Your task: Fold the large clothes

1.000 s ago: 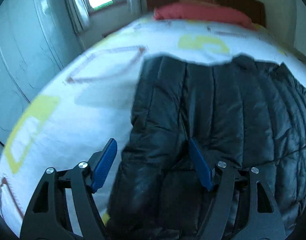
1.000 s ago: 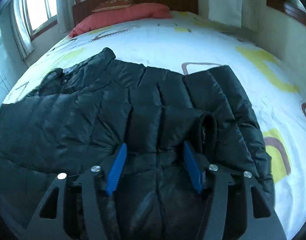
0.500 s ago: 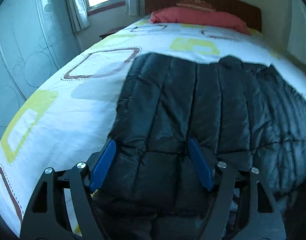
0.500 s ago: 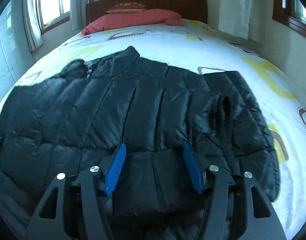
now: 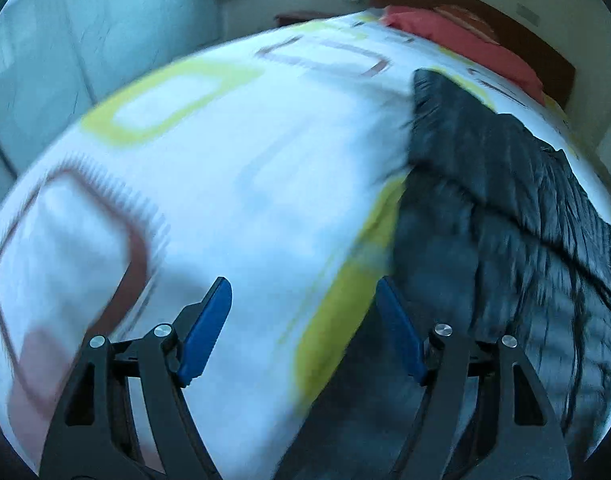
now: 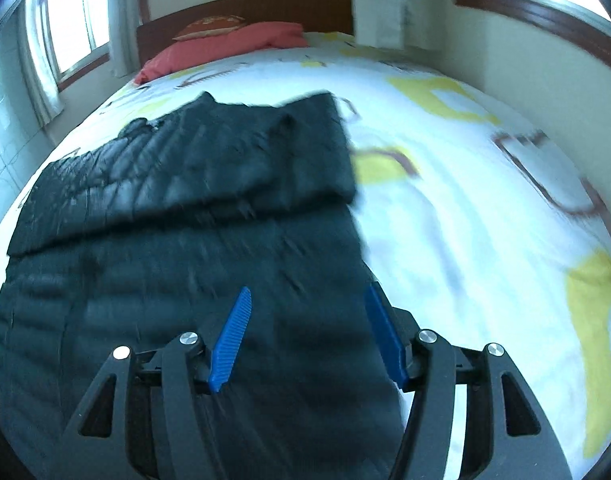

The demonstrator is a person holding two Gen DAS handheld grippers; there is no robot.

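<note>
A black quilted puffer jacket lies flat on the bed, its far half folded over as a second layer with an edge across the middle. It also shows in the left wrist view, at the right. My left gripper is open and empty over bare bedsheet just left of the jacket's left edge. My right gripper is open and empty over the jacket's near right part, its right finger at the jacket's right edge.
The bed has a white sheet with yellow and brown squares. A red pillow and wooden headboard are at the far end. A pale wardrobe stands left of the bed; windows and a wall are on the right.
Both grippers have drawn back and swung outward: the left one off the jacket to the bare sheet at its left, the right one toward its right edge. The jacket now shows a folded upper layer.
</note>
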